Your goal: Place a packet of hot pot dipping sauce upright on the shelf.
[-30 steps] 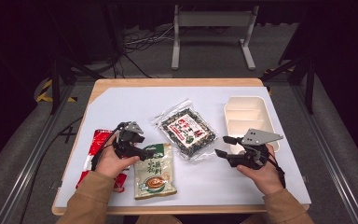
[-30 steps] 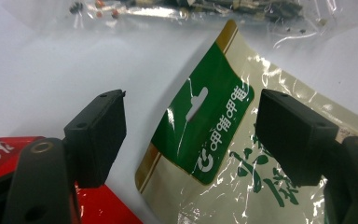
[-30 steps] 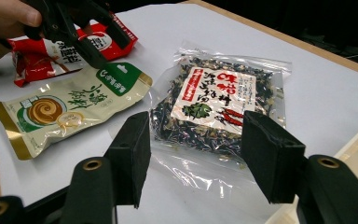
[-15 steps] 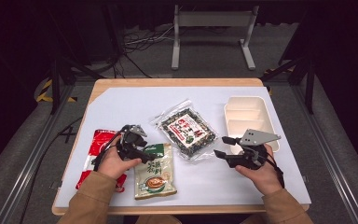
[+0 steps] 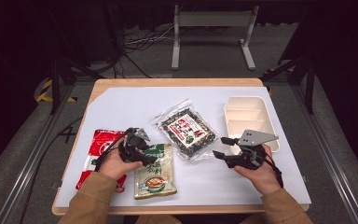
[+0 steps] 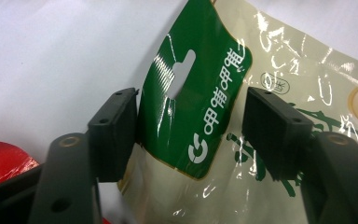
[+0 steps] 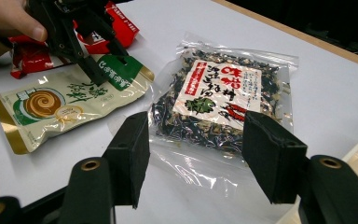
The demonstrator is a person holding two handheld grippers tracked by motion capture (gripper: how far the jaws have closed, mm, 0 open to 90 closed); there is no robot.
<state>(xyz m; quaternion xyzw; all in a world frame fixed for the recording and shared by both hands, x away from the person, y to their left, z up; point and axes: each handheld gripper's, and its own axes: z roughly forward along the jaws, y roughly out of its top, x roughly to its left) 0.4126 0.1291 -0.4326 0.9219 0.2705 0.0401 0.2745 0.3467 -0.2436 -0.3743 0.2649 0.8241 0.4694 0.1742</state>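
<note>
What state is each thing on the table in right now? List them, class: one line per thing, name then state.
Green packet: flat, sealed, top edge between the left tongs, which have just been closing, not yet pinched.
Seaweed bag: flat, sealed, untouched.
Red packet: flat, partly under the left hand.
Tray: upright, empty.
Right tongs: open, holding nothing.

In the high view, the left gripper (image 5: 151, 156) hides the top of the green packet (image 5: 156, 175). The person's left hand (image 5: 114, 163) covers part of the red packet (image 5: 98, 154) at 9 o'clock. The packet words are too small to read there.
</note>
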